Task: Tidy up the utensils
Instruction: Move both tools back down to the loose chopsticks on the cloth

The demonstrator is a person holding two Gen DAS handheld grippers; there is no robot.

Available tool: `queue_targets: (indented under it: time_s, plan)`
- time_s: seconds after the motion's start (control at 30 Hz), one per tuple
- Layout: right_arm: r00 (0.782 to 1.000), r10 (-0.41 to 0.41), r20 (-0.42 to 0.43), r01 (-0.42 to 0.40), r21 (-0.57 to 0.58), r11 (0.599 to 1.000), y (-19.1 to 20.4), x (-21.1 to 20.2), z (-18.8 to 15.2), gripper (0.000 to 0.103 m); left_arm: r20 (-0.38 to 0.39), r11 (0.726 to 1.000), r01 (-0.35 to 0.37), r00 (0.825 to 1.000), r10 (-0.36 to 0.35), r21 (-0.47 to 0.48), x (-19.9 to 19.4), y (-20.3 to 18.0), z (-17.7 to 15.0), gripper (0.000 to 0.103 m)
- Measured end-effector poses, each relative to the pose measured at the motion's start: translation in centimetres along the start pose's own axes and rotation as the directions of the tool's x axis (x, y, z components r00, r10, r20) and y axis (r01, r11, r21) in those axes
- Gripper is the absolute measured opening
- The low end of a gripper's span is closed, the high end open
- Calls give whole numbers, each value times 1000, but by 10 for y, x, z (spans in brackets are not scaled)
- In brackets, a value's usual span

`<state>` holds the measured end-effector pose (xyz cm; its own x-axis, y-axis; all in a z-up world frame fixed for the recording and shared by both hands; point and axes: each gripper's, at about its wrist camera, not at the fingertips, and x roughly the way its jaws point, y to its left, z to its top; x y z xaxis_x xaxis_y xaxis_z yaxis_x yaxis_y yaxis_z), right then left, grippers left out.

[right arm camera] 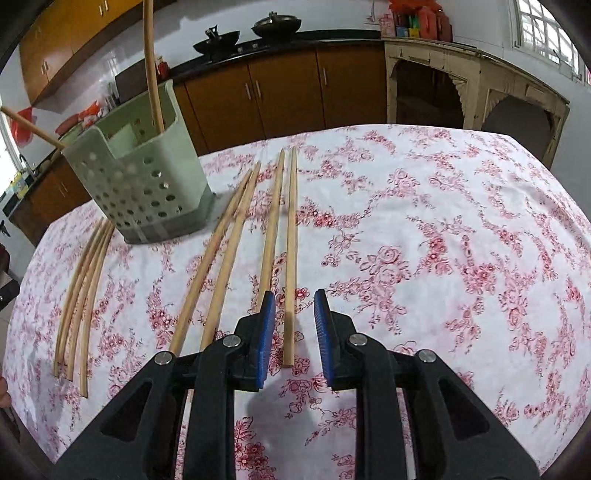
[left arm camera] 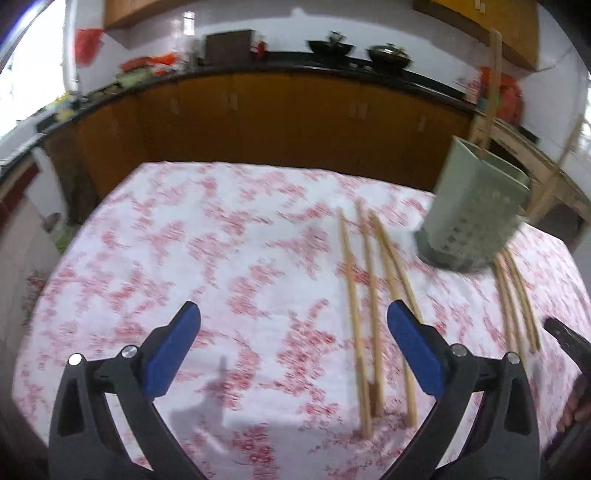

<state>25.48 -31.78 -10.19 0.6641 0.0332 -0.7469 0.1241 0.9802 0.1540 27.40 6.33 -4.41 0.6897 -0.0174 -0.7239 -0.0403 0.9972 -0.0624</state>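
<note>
Wooden chopsticks lie on the flowered tablecloth (right arm camera: 443,240) around a pale green perforated holder (right arm camera: 147,184). The holder has one chopstick standing upright (right arm camera: 151,66) and one leaning left (right arm camera: 29,125). Three curved chopsticks (right arm camera: 85,288) lie to its left, and two pairs (right arm camera: 225,251) lie to its right. My right gripper (right arm camera: 294,295) is open by a narrow gap over the rightmost chopstick (right arm camera: 291,221), its pads clear of it. My left gripper (left arm camera: 294,310) is wide open and empty, just left of three chopsticks (left arm camera: 369,295). The holder (left arm camera: 476,218) is blurred at the right.
Brown kitchen cabinets (right arm camera: 280,92) with dark woks (right arm camera: 275,24) on the counter stand behind the table. A pale wooden stand (right arm camera: 476,85) is at the back right. The right gripper (left arm camera: 569,339) and a hand (left arm camera: 576,406) show at the left wrist view's right edge.
</note>
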Motion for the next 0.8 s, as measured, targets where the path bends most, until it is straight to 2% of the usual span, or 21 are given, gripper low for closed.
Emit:
queue_targets:
  time_s: [0.07, 0.2, 0.23, 0.33, 0.47, 0.53, 0.6, 0.7, 0.8]
  plan:
    - [1000, -5, -9, 5, -13, 1000, 2, 3, -1, 23, -5, 999, 36, 999, -36, -1, 3, 1, -6, 99]
    - [999, -23, -31, 22, -39, 999, 6, 10, -4, 23, 13, 999, 35, 999, -35, 6, 6, 1, -15, 99]
    - [999, -26, -34, 24, -43, 999, 6, 10, -4, 23, -1, 999, 52, 999, -52, 8, 7, 1, -18, 99]
    - [998, -53, -26, 51, -66, 996, 9, 14, -7, 18, -39, 999, 44, 998, -43, 25, 12, -2, -22, 98]
    - [998, -58, -21, 57, -68, 996, 7, 15, -7, 8, -59, 997, 44, 997, -40, 60, 18, -8, -29, 82]
    - [998, -58, -20, 56, -68, 996, 5, 15, -7, 7, -80, 996, 46, 996, -40, 74, 22, -12, -32, 73]
    - [996, -92, -13, 91, -58, 994, 1, 14, -5, 7, -101, 995, 55, 994, -47, 78, 27, -14, -34, 62]
    - [993, -117, -12, 117, 16, 993, -15, 16, -1, 7, -116, 994, 75, 991, -66, 76, 30, -18, -35, 51]
    - [993, -119, -14, 119, 15, 993, -18, 16, 0, 7, -121, 992, 91, 989, -80, 88, 31, -23, -35, 41]
